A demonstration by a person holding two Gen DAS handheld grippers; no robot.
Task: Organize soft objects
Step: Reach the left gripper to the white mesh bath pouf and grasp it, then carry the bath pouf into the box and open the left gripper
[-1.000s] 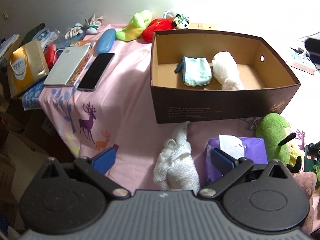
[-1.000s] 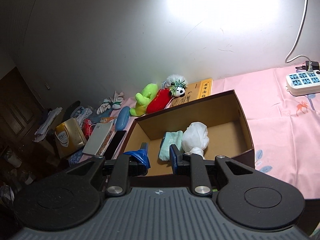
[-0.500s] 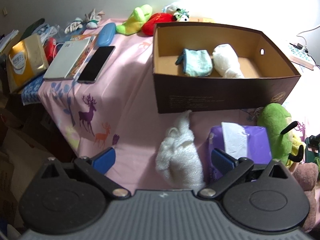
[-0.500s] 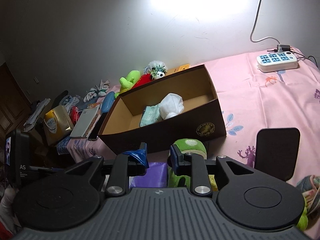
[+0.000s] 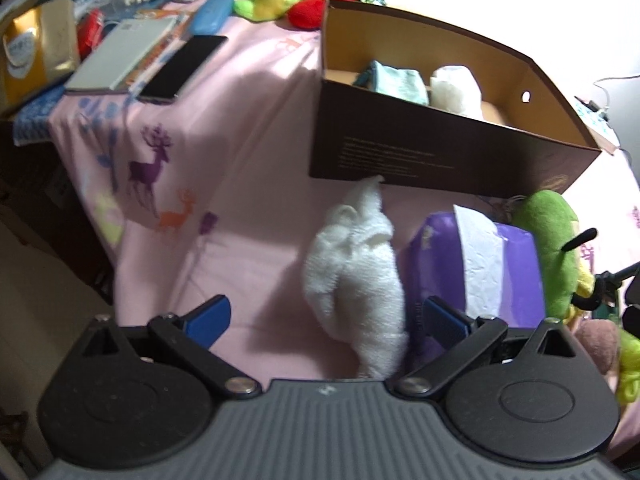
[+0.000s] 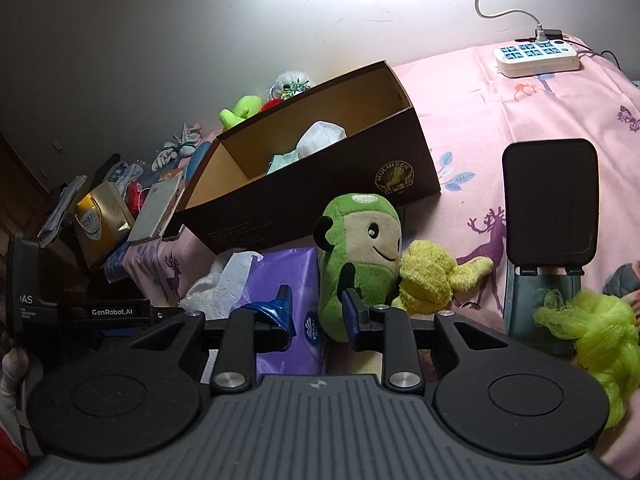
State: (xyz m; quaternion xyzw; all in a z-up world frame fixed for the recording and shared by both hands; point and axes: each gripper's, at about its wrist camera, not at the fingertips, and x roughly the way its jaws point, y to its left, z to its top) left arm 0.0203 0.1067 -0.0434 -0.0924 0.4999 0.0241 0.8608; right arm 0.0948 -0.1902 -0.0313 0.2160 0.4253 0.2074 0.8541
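Note:
A brown cardboard box (image 5: pixel 448 160) on the pink cloth holds a teal cloth (image 5: pixel 396 80) and a white bundle (image 5: pixel 456 88). A white fluffy towel (image 5: pixel 356 276) lies in front of the box, between the wide-open fingers of my left gripper (image 5: pixel 324 316). My right gripper (image 6: pixel 316 312) is open a little and empty, with its fingers close around the lower left side of a green plush toy (image 6: pixel 360 252). The box also shows in the right wrist view (image 6: pixel 312 184).
A purple tissue pack (image 5: pixel 476 268) lies right of the towel. A yellow plush (image 6: pixel 432 276), a neon green scrubber (image 6: pixel 592 328) and a dark stand (image 6: pixel 548 200) lie to the right. A phone (image 5: pixel 184 68), a book (image 5: pixel 120 56) and plush toys (image 5: pixel 276 0) lie behind, left of the box.
My left gripper has come down closer to the white towel. My right gripper has dropped from above the box to the green plush toy and opened slightly.

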